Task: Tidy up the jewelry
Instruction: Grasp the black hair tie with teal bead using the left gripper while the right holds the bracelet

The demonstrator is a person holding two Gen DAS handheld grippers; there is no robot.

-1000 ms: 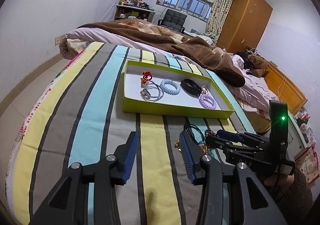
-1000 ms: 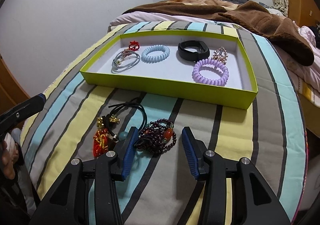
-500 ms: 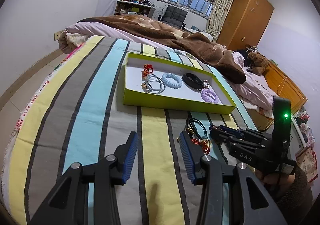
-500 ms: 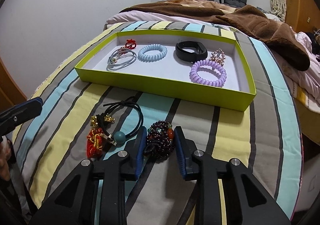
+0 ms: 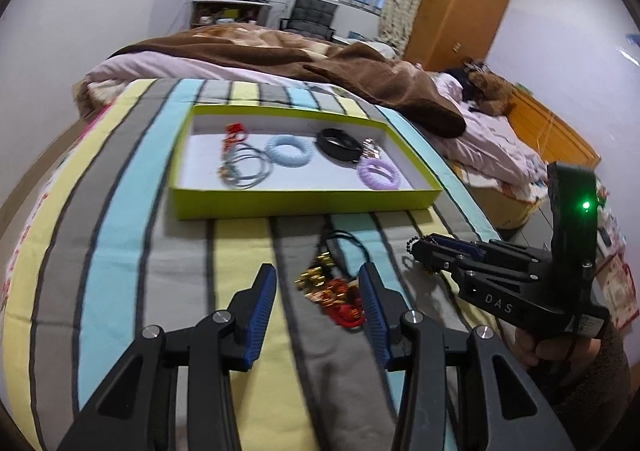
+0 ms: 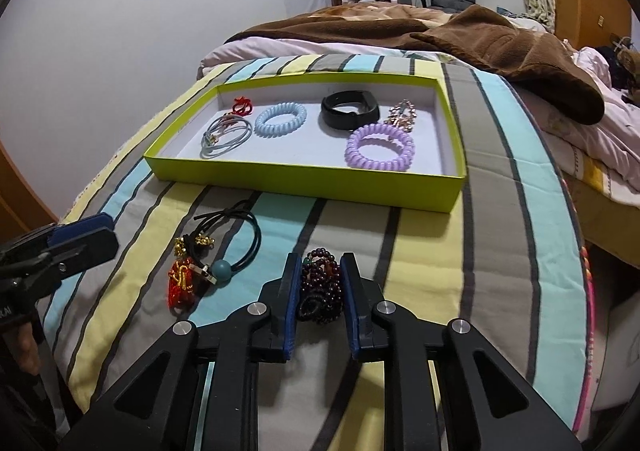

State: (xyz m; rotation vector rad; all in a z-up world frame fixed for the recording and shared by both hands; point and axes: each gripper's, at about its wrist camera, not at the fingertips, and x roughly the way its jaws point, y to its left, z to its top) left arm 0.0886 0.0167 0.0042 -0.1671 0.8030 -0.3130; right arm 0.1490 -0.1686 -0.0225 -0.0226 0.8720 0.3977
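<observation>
Both jaws differ: right gripper (image 6: pixel 320 283) just closed on bead bracelet (image 6: pixel 320 291) (bunched); left gripper (image 5: pixel 316 303) wide.

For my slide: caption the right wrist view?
Right claw closing on a beaded bracelet on the striped bedspread, before the green tray.

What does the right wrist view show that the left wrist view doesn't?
Only the right wrist view shows the right gripper, jaws just closing, clamped on the dark bead bracelet, and the teal bead. Only the left shows the open left gripper over the red charm. Both show the green tray and purple coil.
</observation>
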